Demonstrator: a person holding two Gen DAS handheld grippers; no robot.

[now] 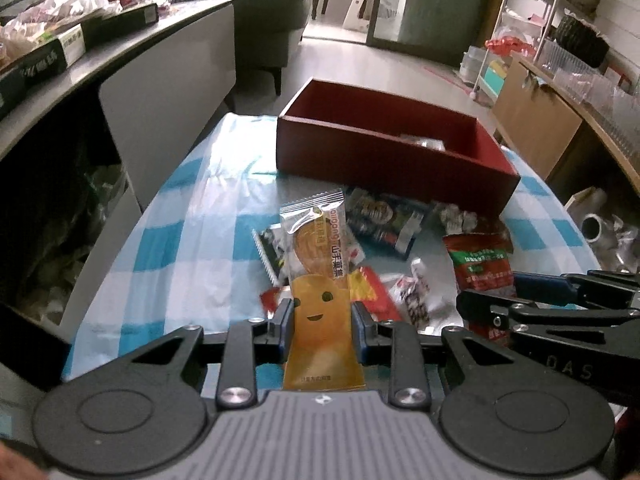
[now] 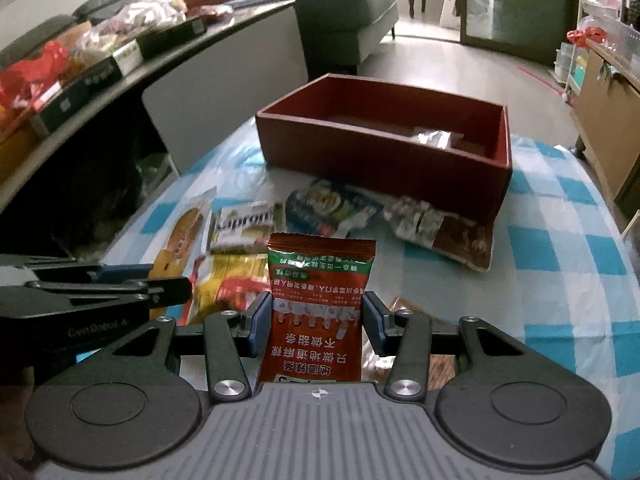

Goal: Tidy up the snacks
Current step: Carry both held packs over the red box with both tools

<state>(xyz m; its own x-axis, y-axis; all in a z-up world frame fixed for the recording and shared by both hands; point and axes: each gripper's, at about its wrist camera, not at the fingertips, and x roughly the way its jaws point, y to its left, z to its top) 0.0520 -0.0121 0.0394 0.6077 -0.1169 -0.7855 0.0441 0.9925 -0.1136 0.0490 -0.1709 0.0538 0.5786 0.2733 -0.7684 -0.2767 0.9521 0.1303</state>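
My left gripper (image 1: 322,320) is shut on an orange snack packet with a smiling face (image 1: 318,280), held above the table. My right gripper (image 2: 317,320) is shut on a red and green snack packet (image 2: 320,300); that packet also shows in the left wrist view (image 1: 480,268). A dark red open box (image 1: 396,160) stands at the far side of the table, also in the right wrist view (image 2: 380,152), with a clear wrapped snack (image 2: 434,137) inside. Several loose snack packets (image 2: 332,208) lie on the blue checked tablecloth (image 2: 560,240) in front of the box.
A grey counter (image 1: 120,56) with boxes and bags runs along the left. A sofa (image 2: 352,12) stands behind. A wooden shelf unit (image 1: 560,120) with clutter is at the right. The left gripper shows at the left of the right wrist view (image 2: 100,292).
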